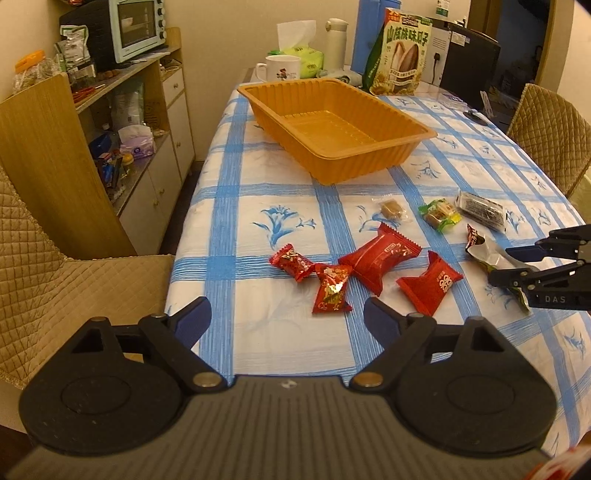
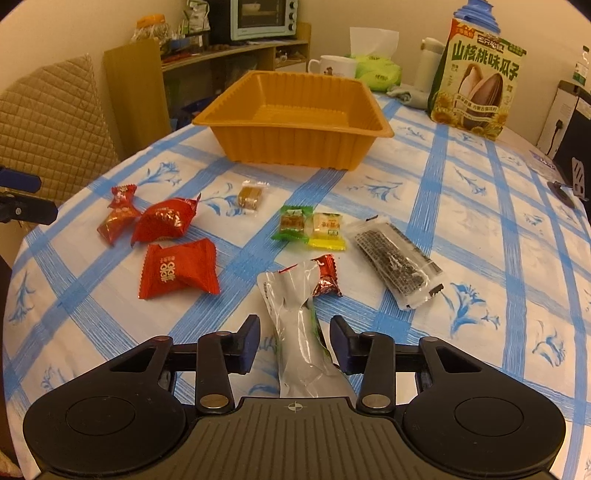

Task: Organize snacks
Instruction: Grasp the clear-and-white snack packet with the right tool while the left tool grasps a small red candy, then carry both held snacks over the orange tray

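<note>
An empty orange tray (image 1: 421, 131) (image 2: 373, 127) stands mid-table. Several wrapped snacks lie in front of it: red packets (image 1: 380, 256) (image 2: 177, 269), a brown candy (image 2: 250, 195), green and yellow candies (image 2: 310, 229), a black seaweed pack (image 2: 397, 258). A silver pouch (image 2: 295, 332) lies between the open fingers of my right gripper (image 2: 293, 343), which straddles it without touching; a small red candy (image 2: 327, 277) sits by its far end. My left gripper (image 1: 286, 321) is open and empty, just short of the red packets. The right gripper also shows in the left wrist view (image 1: 517, 264).
A sunflower-seed bag (image 2: 476, 92), mug (image 2: 332, 66), tissue pack (image 2: 376, 70) and thermos (image 2: 430, 62) stand behind the tray. A shelf with a toaster oven (image 1: 136, 29) is at the left. Padded chairs (image 1: 55, 266) (image 1: 546, 136) flank the blue-checked tablecloth (image 1: 258, 229).
</note>
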The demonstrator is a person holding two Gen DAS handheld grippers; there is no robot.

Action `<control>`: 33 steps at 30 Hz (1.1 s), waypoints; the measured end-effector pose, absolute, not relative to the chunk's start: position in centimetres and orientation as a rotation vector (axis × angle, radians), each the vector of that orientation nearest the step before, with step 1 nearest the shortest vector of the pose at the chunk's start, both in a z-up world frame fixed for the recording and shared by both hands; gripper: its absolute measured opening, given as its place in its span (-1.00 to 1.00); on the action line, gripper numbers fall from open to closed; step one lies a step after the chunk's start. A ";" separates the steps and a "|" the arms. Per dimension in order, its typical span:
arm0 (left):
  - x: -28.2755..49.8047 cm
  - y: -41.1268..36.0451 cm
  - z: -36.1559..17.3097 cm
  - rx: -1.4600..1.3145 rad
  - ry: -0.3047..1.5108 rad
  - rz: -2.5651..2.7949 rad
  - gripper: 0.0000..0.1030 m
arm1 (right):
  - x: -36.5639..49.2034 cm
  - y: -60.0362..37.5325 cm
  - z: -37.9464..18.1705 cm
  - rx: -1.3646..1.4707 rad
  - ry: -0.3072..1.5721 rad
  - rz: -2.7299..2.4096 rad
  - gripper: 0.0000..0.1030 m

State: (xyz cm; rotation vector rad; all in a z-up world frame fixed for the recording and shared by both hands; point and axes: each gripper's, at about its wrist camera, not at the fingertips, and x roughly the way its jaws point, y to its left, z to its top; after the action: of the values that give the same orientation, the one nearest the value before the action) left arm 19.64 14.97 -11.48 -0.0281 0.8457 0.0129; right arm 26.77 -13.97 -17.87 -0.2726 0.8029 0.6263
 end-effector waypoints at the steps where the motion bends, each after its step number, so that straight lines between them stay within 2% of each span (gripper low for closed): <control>1: 19.7 14.9 -11.6 -0.025 0.848 0.007 0.67 | 26.8 -13.9 -17.9 -0.278 0.804 0.626 -0.25; 2: 19.8 14.8 -11.7 -0.022 0.849 0.001 0.66 | 26.8 -13.8 -18.0 -0.285 0.806 0.623 -0.35; 5: 20.1 14.4 -11.9 -0.016 0.854 -0.019 0.61 | 26.8 -13.7 -18.1 -0.295 0.808 0.623 -0.46; 11: 20.7 13.3 -12.3 0.008 0.856 -0.065 0.34 | 26.1 -14.2 -17.3 -0.253 0.797 0.608 -0.48; 16: 21.7 12.5 -13.0 0.027 0.871 -0.088 -0.22 | 25.5 -15.2 -15.8 -0.179 0.783 0.587 -0.48; 18: 22.2 12.3 -13.4 0.036 0.879 -0.089 -0.33 | 25.2 -15.6 -15.3 -0.159 0.779 0.578 -0.48; 23: 23.4 11.9 -13.9 0.052 0.881 -0.089 -0.38 | 24.4 -16.8 -14.7 -0.123 0.780 0.545 -0.48; 27: 24.4 11.6 -14.5 0.061 0.893 -0.097 -0.55 | 23.8 -17.6 -14.5 -0.104 0.787 0.520 -0.48; 31: 25.0 11.3 -15.0 0.079 0.901 -0.094 -0.56 | 23.4 -18.1 -14.5 -0.091 0.793 0.500 -0.48; 33: 25.2 11.3 -15.1 0.082 0.905 -0.096 -0.63 | 23.3 -18.2 -14.5 -0.084 0.798 0.495 -0.48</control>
State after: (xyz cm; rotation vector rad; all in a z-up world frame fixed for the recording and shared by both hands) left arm 25.17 11.28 -15.08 0.0818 0.9051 -0.0961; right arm 23.29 -18.25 -14.45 -0.0843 0.7977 0.4951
